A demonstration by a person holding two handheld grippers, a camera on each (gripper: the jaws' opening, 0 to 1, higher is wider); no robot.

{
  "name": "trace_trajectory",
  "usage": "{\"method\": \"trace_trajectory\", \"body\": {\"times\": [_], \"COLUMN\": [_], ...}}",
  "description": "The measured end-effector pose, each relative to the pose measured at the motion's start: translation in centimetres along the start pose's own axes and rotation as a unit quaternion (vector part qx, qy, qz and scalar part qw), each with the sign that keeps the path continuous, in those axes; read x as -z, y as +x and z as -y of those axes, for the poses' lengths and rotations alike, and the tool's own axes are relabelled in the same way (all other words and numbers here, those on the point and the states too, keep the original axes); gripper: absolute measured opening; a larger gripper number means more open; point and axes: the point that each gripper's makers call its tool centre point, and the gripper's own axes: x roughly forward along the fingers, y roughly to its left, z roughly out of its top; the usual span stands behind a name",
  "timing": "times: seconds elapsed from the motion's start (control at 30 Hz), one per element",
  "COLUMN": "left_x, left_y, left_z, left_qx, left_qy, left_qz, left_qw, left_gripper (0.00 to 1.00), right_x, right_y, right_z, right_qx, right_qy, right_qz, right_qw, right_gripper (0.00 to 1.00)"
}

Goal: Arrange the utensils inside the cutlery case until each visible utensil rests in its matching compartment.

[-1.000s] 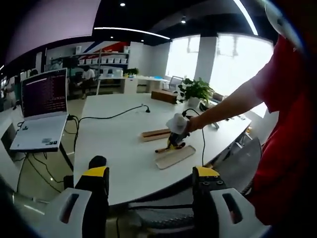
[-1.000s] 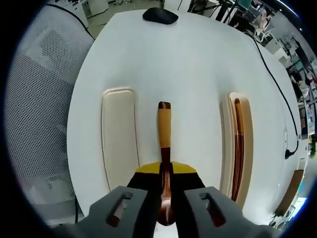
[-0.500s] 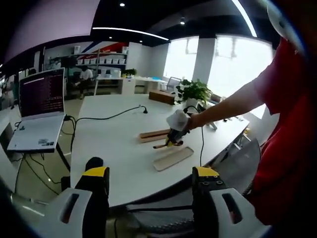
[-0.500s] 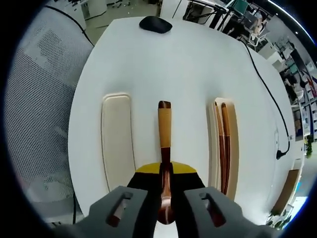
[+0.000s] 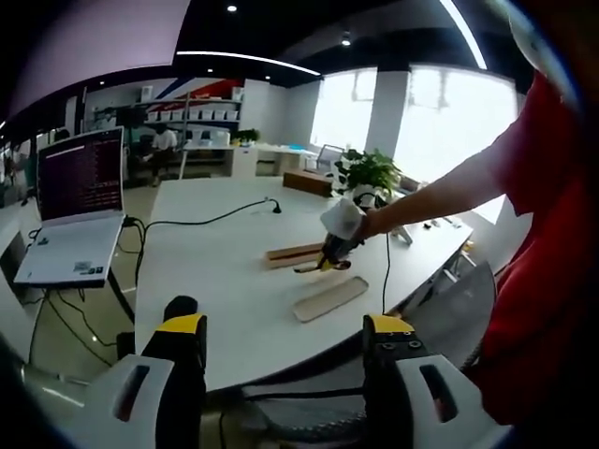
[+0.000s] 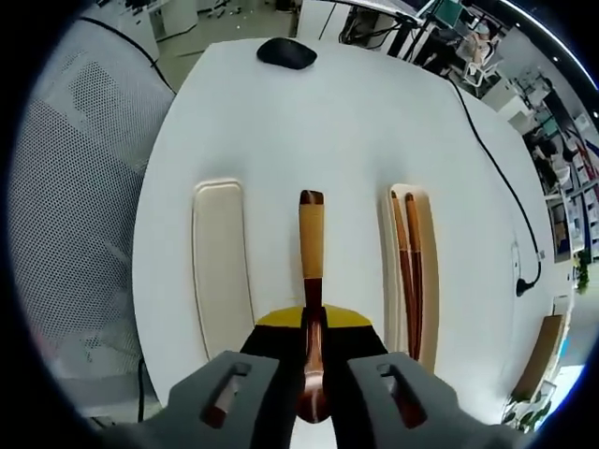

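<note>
My right gripper (image 6: 313, 323) is shut on the copper stem of a utensil (image 6: 311, 234) whose tan handle points away, held above the white table (image 6: 328, 122). To its right lies the open cutlery case (image 6: 429, 281) with two brown chopsticks (image 6: 408, 267) inside. A cream, empty lid-like tray (image 6: 223, 267) lies to its left. In the left gripper view the right gripper (image 5: 335, 248) hangs between the wooden case (image 5: 292, 253) and the cream tray (image 5: 329, 297). My left gripper (image 5: 287, 327) stands open off the table's near edge, holding nothing.
A black mouse (image 6: 287, 53) sits at the table's far end and a black cable (image 6: 496, 159) runs along the right. A mesh chair (image 6: 75, 187) stands beside the table. An open laptop (image 5: 80, 201), a potted plant (image 5: 370, 171) and a person's red sleeve (image 5: 547, 234) are around.
The right gripper has lifted the utensil and carried it away from the cream tray toward the wooden case. The left gripper has stayed open and hardly moved.
</note>
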Motion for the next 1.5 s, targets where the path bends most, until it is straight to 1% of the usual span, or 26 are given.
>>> {"method": "trace_trajectory", "body": {"times": [0.1, 0.37, 0.43, 0.5, 0.57, 0.63, 0.73, 0.87, 1.0, 1.13, 1.27, 1.37, 1.5], "left_x": [-0.1, -0.2, -0.3, -0.5, -0.6, -0.7, -0.8, -0.7, -0.8, -1.3, -0.9, -0.4, -0.3], "left_y": [0.1, 0.4, 0.4, 0.5, 0.6, 0.8, 1.2, 1.5, 1.6, 1.7, 1.7, 1.6, 1.5], "left_z": [-0.1, -0.3, -0.3, -0.3, -0.1, 0.1, 0.4, 0.7, 0.5, 0.5, 0.5, 0.5, 0.4], "left_qx": [0.002, 0.002, 0.004, 0.005, 0.007, 0.008, 0.011, 0.017, 0.017, 0.02, 0.02, 0.017, 0.018], "left_qy": [0.003, 0.011, 0.015, 0.017, 0.021, 0.023, 0.018, 0.022, 0.022, 0.014, 0.017, 0.025, 0.021], "left_qz": [0.0, -0.004, -0.006, -0.009, -0.012, -0.012, -0.011, -0.017, -0.017, -0.007, -0.012, -0.022, -0.023], "left_qw": [1.0, 0.9999, 0.9999, 0.9998, 0.9997, 0.9996, 0.9997, 0.9995, 0.9995, 0.9997, 0.9996, 0.9993, 0.9994], "left_gripper": [0.7, 0.69, 0.69, 0.69, 0.69, 0.69, 0.69, 0.69, 0.69, 0.7, 0.7, 0.7, 0.69], "right_x": [0.0, -0.2, -0.4, -0.6, -0.7, -0.8, -0.5, -0.5, -0.5, -0.4, -0.3, -0.4, -0.7], "right_y": [-0.1, -0.6, -0.9, -1.1, -1.4, -1.7, -2.1, -2.6, -2.7, -2.5, -2.3, -2.4, -2.7], "right_z": [0.2, 0.5, 0.7, 0.8, 1.4, 1.9, 3.0, 4.1, 4.5, 4.5, 4.9, 5.7, 6.7], "right_qx": [0.0, 0.0, -0.003, -0.008, -0.007, -0.01, -0.007, -0.008, -0.012, -0.015, -0.014, -0.009, -0.003], "right_qy": [0.007, 0.001, 0.008, 0.004, 0.003, 0.012, 0.006, 0.015, 0.016, 0.014, 0.01, 0.007, 0.0], "right_qz": [0.003, 0.005, 0.008, 0.013, 0.013, 0.018, 0.014, 0.014, 0.016, 0.011, 0.007, 0.005, 0.005], "right_qw": [1.0, 1.0, 0.9999, 0.9999, 0.9999, 0.9997, 0.9999, 0.9998, 0.9997, 0.9997, 0.9998, 0.9999, 1.0], "right_gripper": [0.02, 0.02, 0.02, 0.02, 0.02, 0.02, 0.02, 0.02, 0.02, 0.02, 0.02, 0.02, 0.02]}}
